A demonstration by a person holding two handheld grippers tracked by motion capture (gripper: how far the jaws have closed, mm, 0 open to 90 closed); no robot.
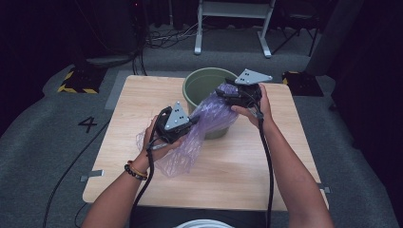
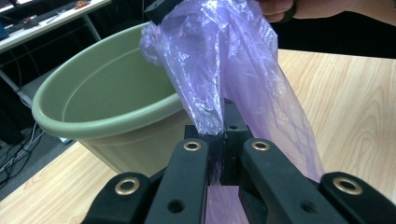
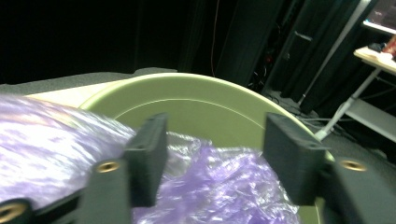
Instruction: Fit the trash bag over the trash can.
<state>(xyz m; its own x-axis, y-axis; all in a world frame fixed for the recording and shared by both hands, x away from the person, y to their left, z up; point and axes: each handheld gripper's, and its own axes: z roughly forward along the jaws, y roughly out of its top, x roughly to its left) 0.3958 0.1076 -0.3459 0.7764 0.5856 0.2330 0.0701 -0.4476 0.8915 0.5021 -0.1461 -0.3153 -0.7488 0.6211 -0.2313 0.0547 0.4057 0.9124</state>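
A crinkled purple plastic bag (image 1: 183, 152) stretches from the table up to the rim of a green plastic pot (image 1: 191, 84). My left gripper (image 1: 194, 119) holds the bag's middle; in the left gripper view its jaws (image 2: 224, 140) are shut on a bunched fold of the film (image 2: 224, 70), beside the pot (image 2: 102, 112). My right gripper (image 1: 222, 92) is at the pot's near rim, at the bag's upper end. In the right gripper view its jaws (image 3: 215, 135) stand wide apart, with purple film (image 3: 219, 186) lying between and below them and the pot's inside (image 3: 201, 112) behind.
The pot stands at the back middle of a light wooden table (image 1: 247, 166). A white stand (image 1: 233, 23) and cables lie on the grey floor beyond. A black-and-yellow block (image 1: 78, 80) sits off the table's far left corner.
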